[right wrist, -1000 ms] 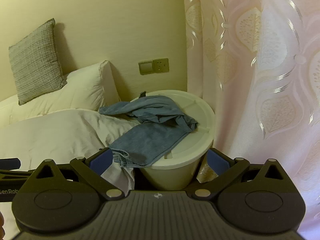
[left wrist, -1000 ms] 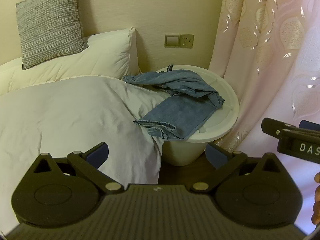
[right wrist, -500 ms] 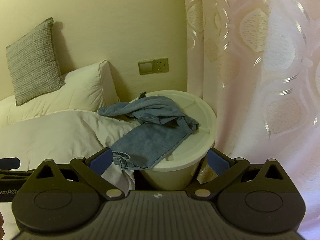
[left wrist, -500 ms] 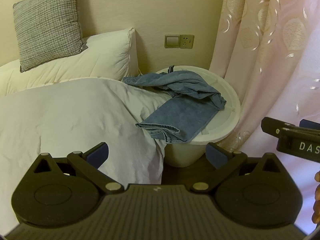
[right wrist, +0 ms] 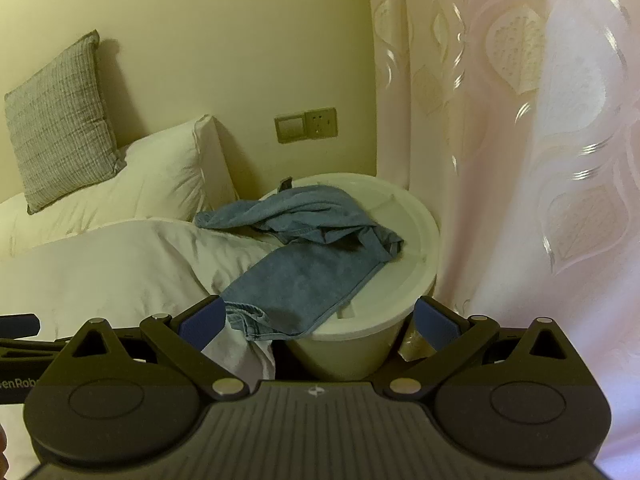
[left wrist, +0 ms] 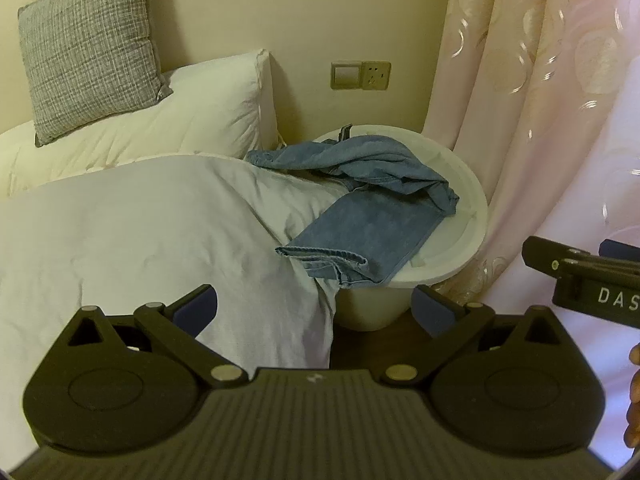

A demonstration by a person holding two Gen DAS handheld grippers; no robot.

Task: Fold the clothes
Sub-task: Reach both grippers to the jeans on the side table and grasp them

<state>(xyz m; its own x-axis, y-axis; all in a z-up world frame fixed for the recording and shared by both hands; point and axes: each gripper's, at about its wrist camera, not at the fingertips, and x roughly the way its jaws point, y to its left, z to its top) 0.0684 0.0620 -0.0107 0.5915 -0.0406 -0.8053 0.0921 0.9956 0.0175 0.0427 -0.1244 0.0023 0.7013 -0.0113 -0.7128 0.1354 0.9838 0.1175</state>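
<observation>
A crumpled pair of blue jeans (left wrist: 368,208) (right wrist: 316,256) lies across the round white bedside table (left wrist: 460,240) (right wrist: 416,236), one leg hanging over the near rim onto the duvet. My left gripper (left wrist: 314,308) is open, short of the jeans' hem, with nothing between its fingers. In the right wrist view my right gripper (right wrist: 318,318) is open too, its left fingertip (right wrist: 200,320) just in front of the hem. The right gripper's body shows at the right edge of the left wrist view.
A white duvet (left wrist: 140,248) covers the bed on the left, with a white pillow (left wrist: 168,120) and a grey cushion (left wrist: 88,48) behind. A pink patterned curtain (left wrist: 540,100) hangs close on the right. A wall socket (left wrist: 360,75) sits above the table.
Both views have crept slightly closer to the table and jeans. The jeans have not moved and both grippers stay open.
</observation>
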